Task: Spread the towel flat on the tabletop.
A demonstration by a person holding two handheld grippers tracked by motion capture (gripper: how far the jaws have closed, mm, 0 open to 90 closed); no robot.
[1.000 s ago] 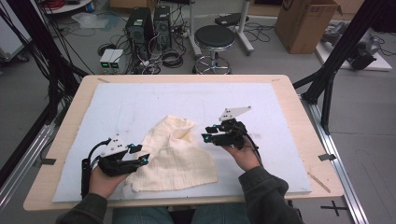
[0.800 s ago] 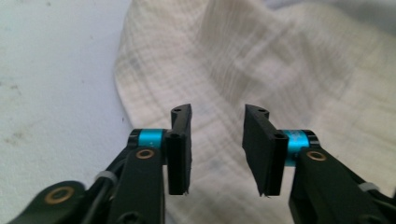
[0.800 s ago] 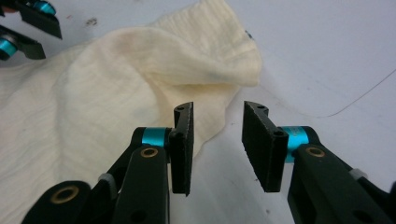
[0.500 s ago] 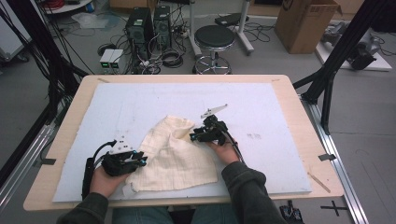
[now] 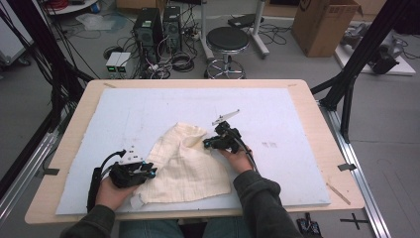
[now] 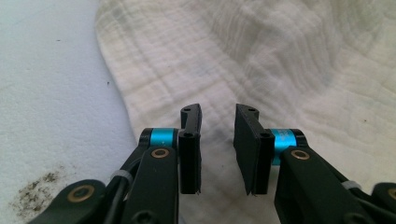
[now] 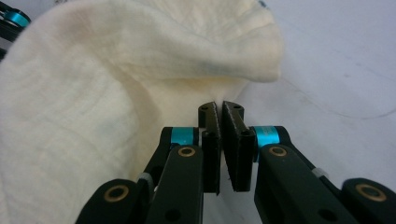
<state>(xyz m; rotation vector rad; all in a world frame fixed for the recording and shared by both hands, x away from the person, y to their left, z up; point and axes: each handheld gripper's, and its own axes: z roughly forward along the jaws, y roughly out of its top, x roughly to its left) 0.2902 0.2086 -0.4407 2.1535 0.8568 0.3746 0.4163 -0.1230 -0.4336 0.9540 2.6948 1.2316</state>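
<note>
High view: cream muslin cloth [image 5: 185, 163] lies rumpled on the pale blue mat [image 5: 148, 106] near my edge of the wooden table [image 5: 307, 99]; my left gripper [image 5: 148, 171] sits at the cloth's near-left edge, my right gripper [image 5: 207, 144] at its far-right hem, where a fold stands up. Cardboard box [image 5: 324, 25] on the floor beyond stands open, contents not readable; stool [image 5: 228, 42] and computer towers [image 5: 158, 22] alongside. Left gripper view: jaws parted with a clear gap, hovering over the cloth [image 6: 280, 70], pads pressing nothing; stained mat [image 6: 42, 93] to the side. Right gripper view: jaws have just been closing and now stand pressed together on the hem of the cloth [image 7: 93, 93], a thin pinch of fabric between the tips, bare mat [image 7: 336, 60] beyond. Step in hand, as I judge it: taking hold of two edges to spread or fold the cloth. Next move calls for my left jaws to close on their edge before either hand lifts.
</note>
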